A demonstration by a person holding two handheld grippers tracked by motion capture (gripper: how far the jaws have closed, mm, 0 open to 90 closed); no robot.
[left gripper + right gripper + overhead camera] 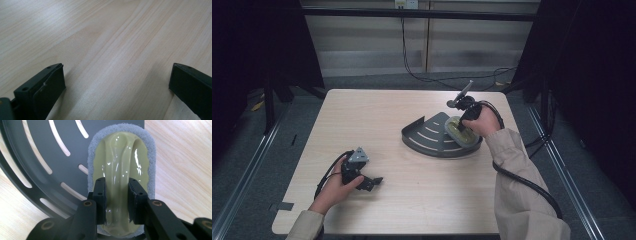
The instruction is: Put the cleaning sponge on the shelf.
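A scrubber [121, 155] with an olive plastic grip and a grey scouring pad lies flat on the right end of a dark slotted fan-shaped tray [37, 147]. My right gripper [117, 183] points down onto it, shut on the raised ridge of the grip. In the high view the scrubber [455, 132] sits at the tray's [426, 131] right side under the right gripper [463, 125]. My left gripper [373, 183] rests near the table's front left, jaws wide open. Between its jaws, the left gripper [117, 68] has only bare wood.
The light wooden table [377, 112] has room left of and in front of the tray. A black cable [522, 182] trails from the right gripper past the sleeve. Cables [422, 75] lie on the floor behind the table, with dark frame posts at both sides.
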